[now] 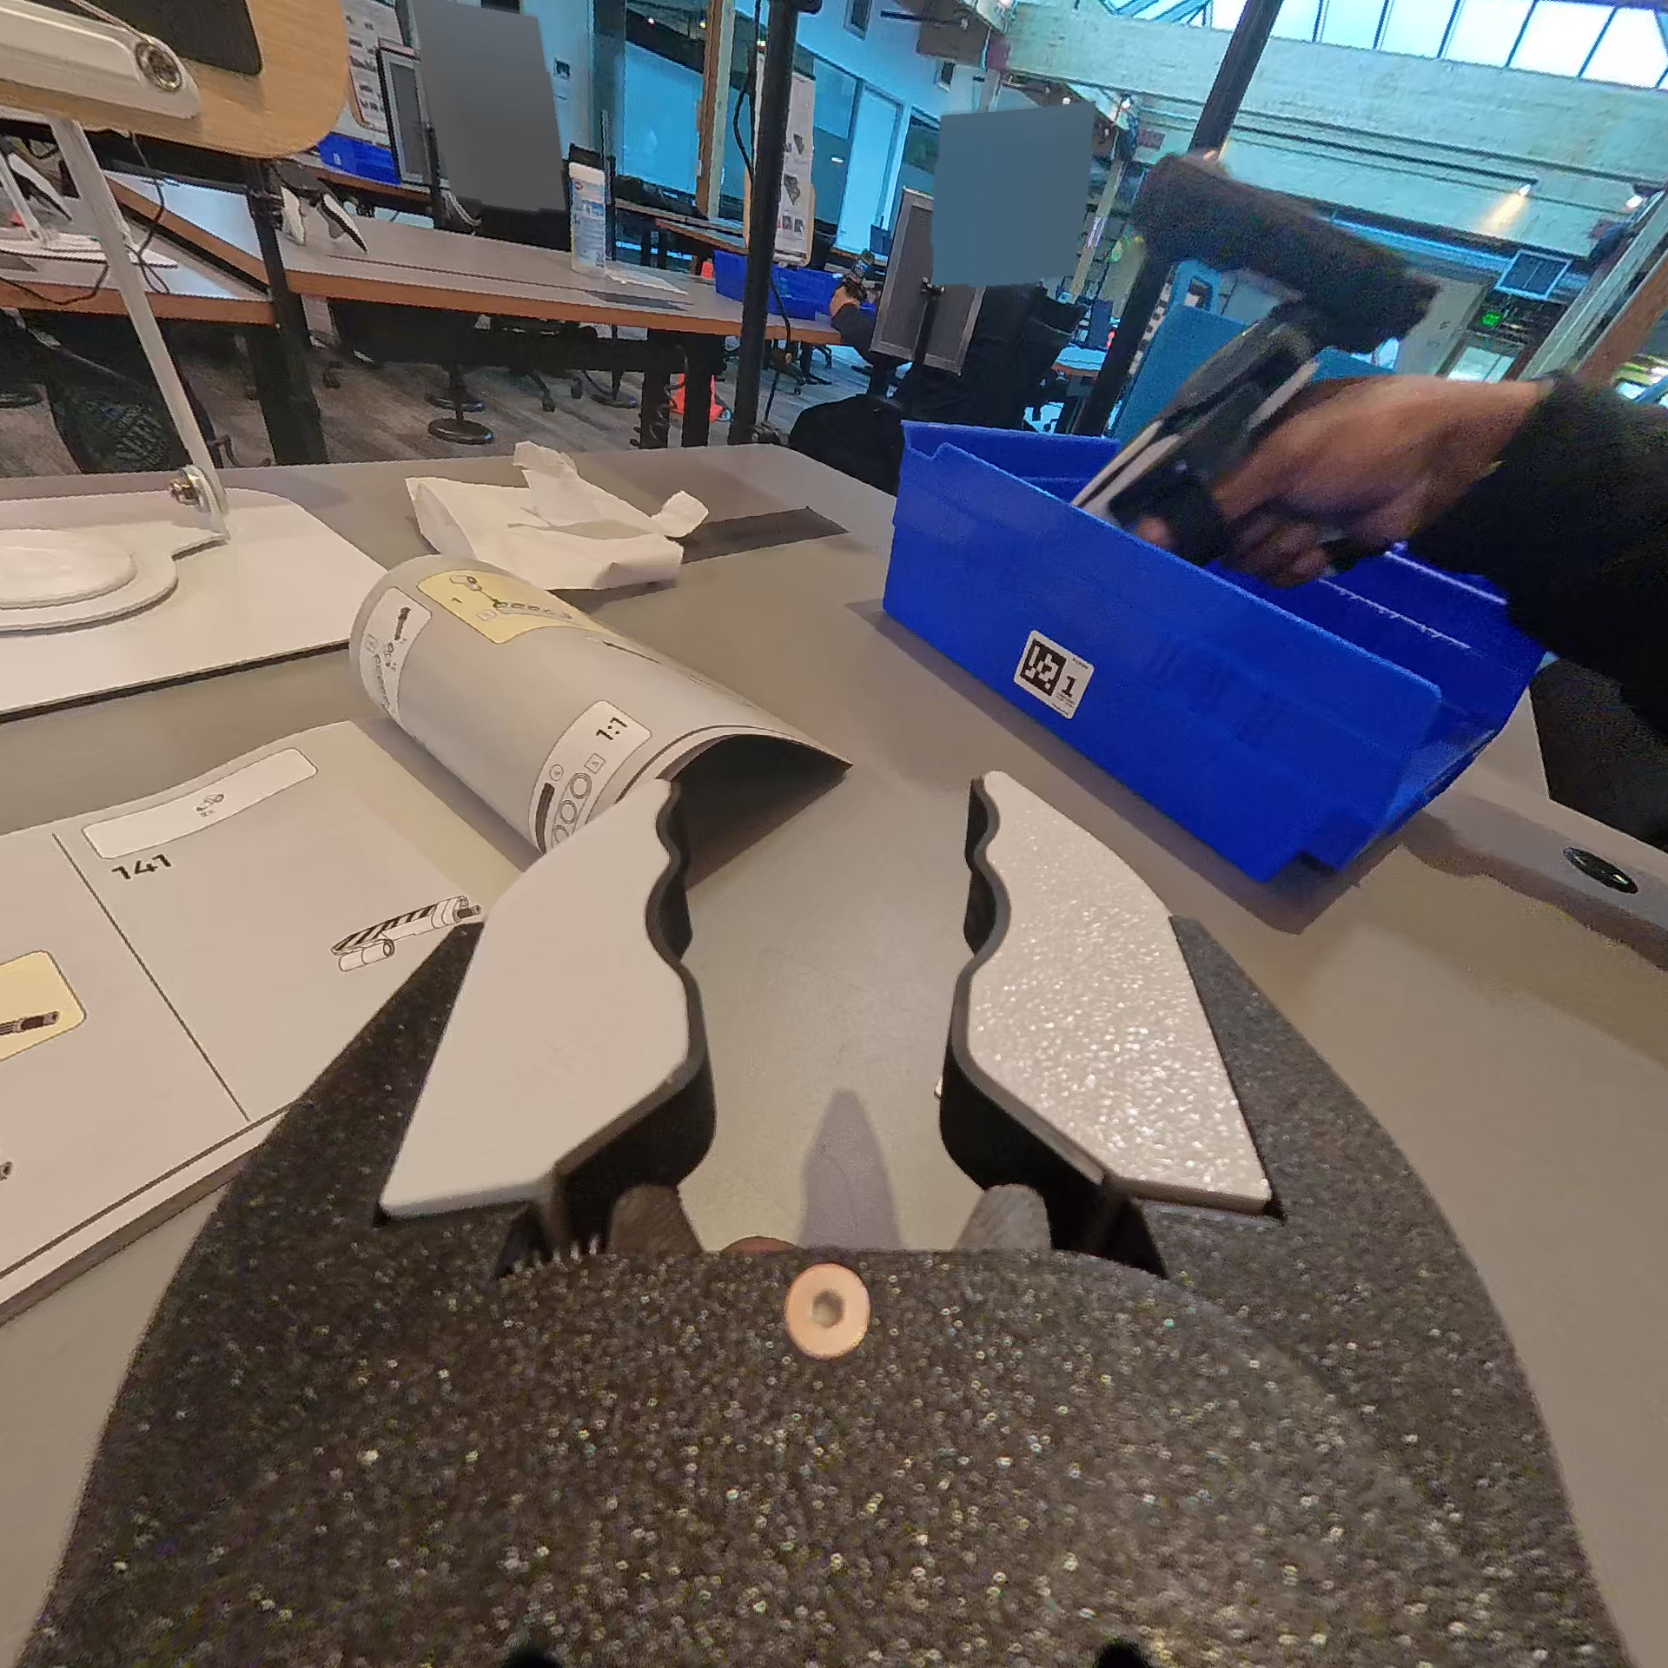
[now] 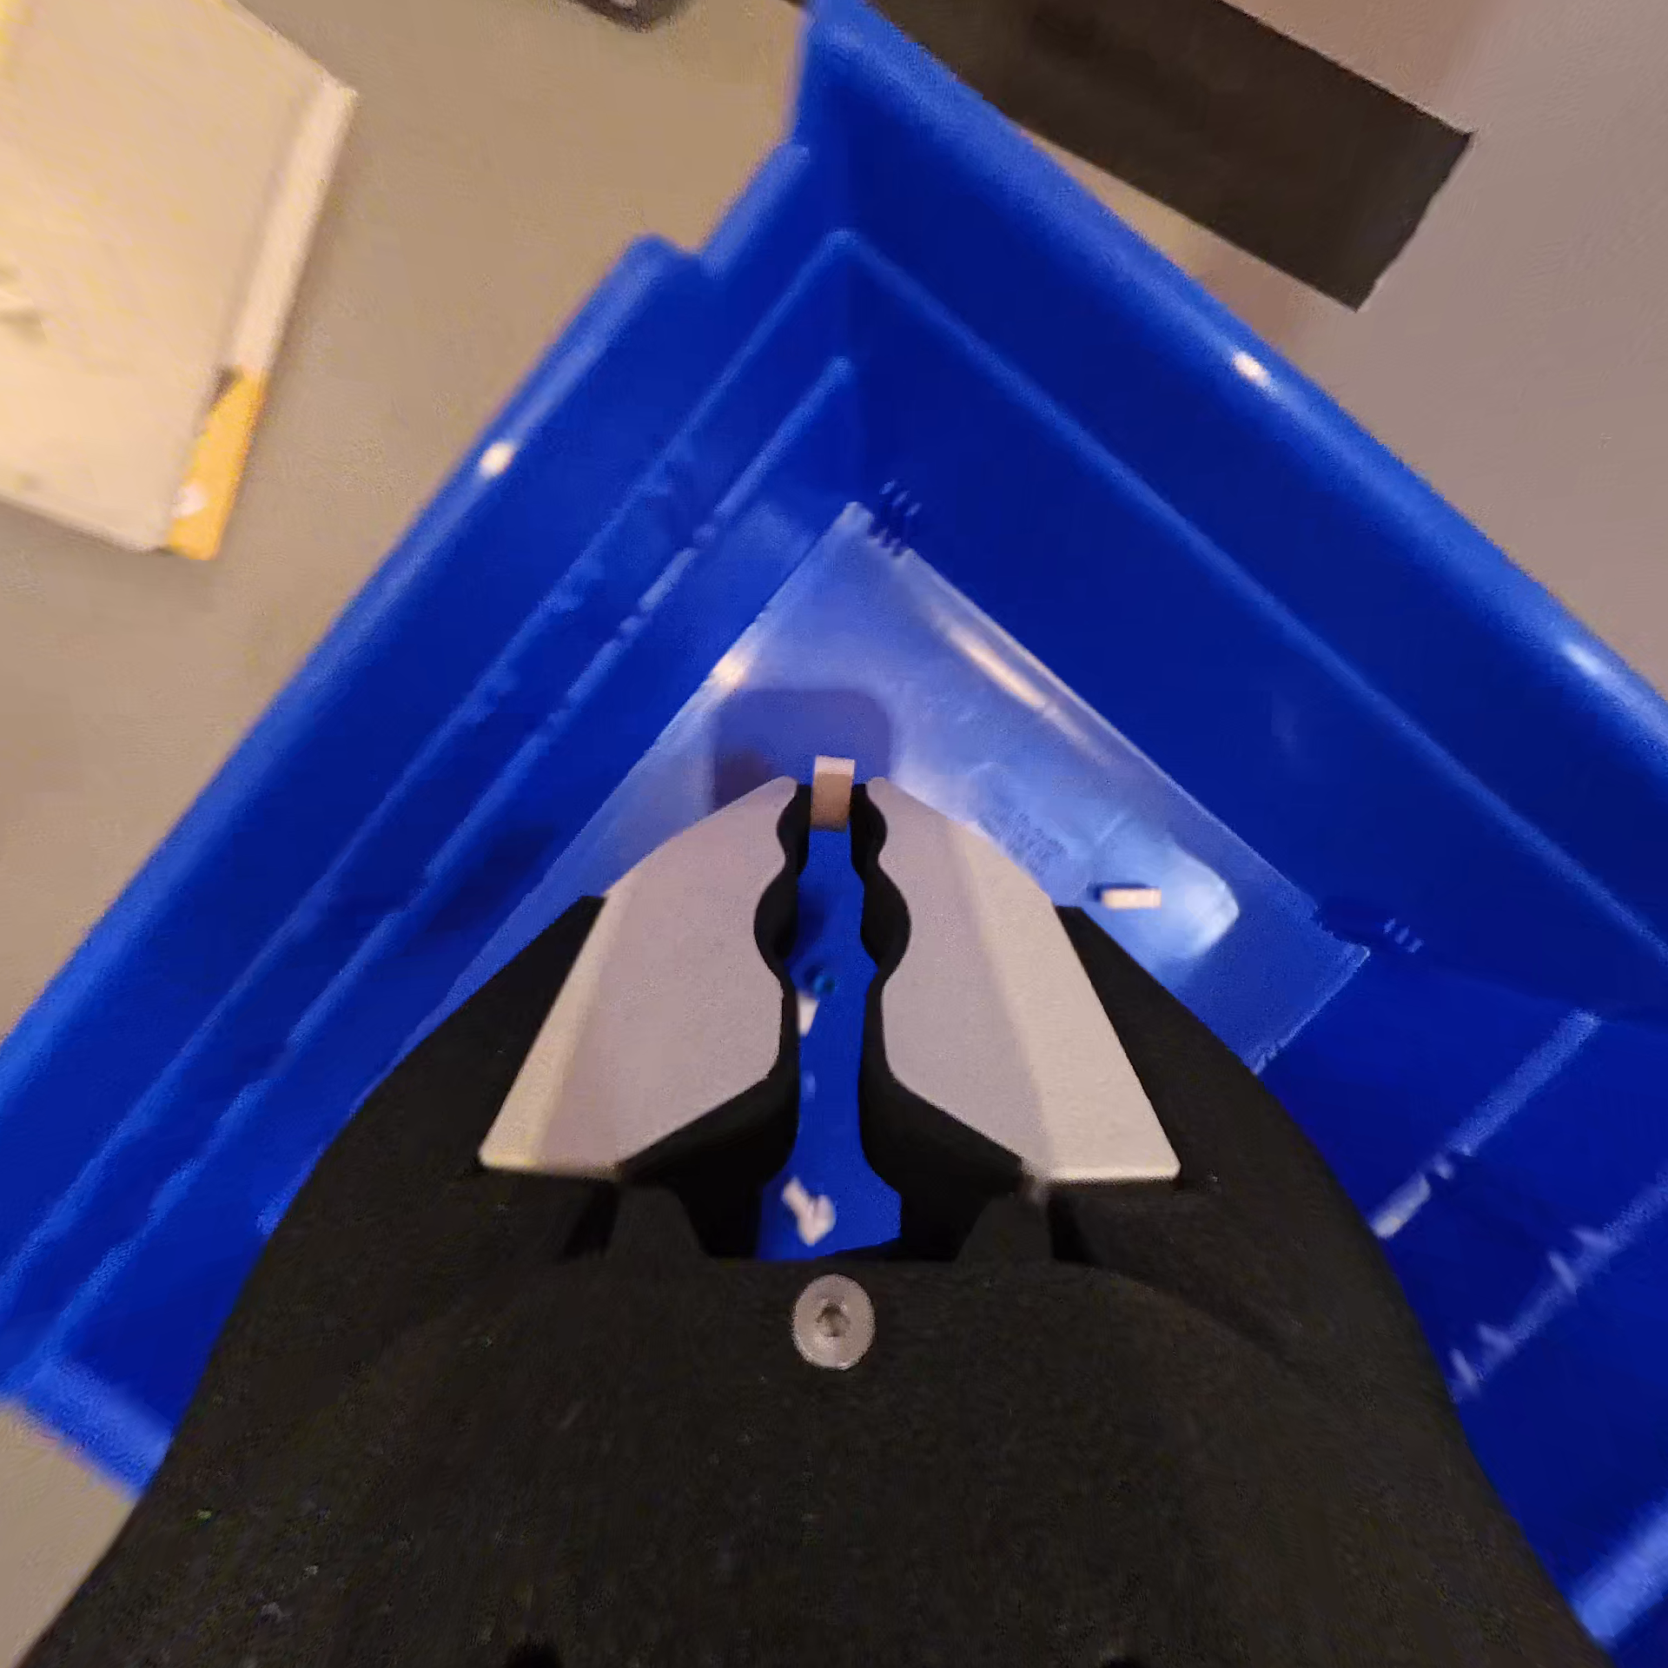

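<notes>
My right gripper (image 2: 831, 794) is inside the blue bin (image 2: 1173, 560) and is shut on a small beige block (image 2: 831, 791), held upright at the fingertips above the bin's floor. A second small beige piece (image 2: 1130, 898) lies on the bin floor to the right. In the left wrist view the right gripper's fingers are down in the blue bin (image 1: 1173, 686), held by a hand (image 1: 1336, 478). My left gripper (image 1: 821, 794) is open and empty above the grey table (image 1: 812, 993), its left fingertip (image 1: 623, 830) just in front of a curled instruction booklet (image 1: 542, 686).
An open instruction page (image 1: 226, 921) lies at the left. Crumpled white paper (image 1: 551, 514) lies behind the booklet. A white lamp base (image 1: 108, 578) stands far left. A black strip (image 2: 1218, 135) and a pale booklet (image 2: 144, 271) lie on the table beside the bin. The left gripper's tips are roughly 30 cm from the right gripper's.
</notes>
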### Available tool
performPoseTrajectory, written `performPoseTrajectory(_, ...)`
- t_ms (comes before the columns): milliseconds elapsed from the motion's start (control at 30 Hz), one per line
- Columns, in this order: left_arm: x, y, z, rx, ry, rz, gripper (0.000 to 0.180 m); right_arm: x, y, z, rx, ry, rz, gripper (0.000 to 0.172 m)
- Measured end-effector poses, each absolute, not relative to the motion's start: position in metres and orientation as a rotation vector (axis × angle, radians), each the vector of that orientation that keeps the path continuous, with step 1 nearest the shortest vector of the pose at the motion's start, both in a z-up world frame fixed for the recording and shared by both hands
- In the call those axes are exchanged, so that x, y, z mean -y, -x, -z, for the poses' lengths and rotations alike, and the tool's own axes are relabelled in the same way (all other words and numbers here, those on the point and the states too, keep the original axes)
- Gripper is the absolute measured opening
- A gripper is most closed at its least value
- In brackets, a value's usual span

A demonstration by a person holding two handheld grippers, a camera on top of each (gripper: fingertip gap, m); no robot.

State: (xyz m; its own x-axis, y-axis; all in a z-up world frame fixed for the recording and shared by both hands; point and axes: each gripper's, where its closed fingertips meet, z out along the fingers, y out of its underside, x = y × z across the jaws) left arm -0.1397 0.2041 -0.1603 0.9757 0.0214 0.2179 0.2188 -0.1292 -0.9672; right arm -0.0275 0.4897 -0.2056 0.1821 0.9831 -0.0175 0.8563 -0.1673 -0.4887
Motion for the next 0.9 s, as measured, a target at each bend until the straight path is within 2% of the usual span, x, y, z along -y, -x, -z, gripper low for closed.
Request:
performPoseTrajectory(200, -0.205, 0.140, 0.161, 0.188, 1.701, 0.172, 0.059, -0.455, -0.006, 0.161, 1.922, 1.895, -0.546, 0.009)
performPoseTrajectory(300, -0.205, 0.141, 0.162, 0.189, 1.702, 0.169, 0.059, -0.449, -0.017, 0.154, 1.939, 1.890, -0.539, 0.024)
performPoseTrajectory(533, -0.205, 0.141, 0.161, 0.190, 1.700, 0.170, 0.059, -0.447, -0.025, 0.142, 1.936, 1.844, -0.525, 0.025)
performPoseTrajectory(700, -0.205, 0.140, 0.161, 0.188, 1.700, 0.171, 0.059, -0.437, -0.031, 0.155, 2.007, 1.831, -0.504, 0.024)
performPoseTrajectory(900, -0.205, 0.141, 0.162, 0.190, 1.702, 0.172, 0.059, -0.398, -0.050, 0.199, 2.294, 1.671, -0.432, 0.025)
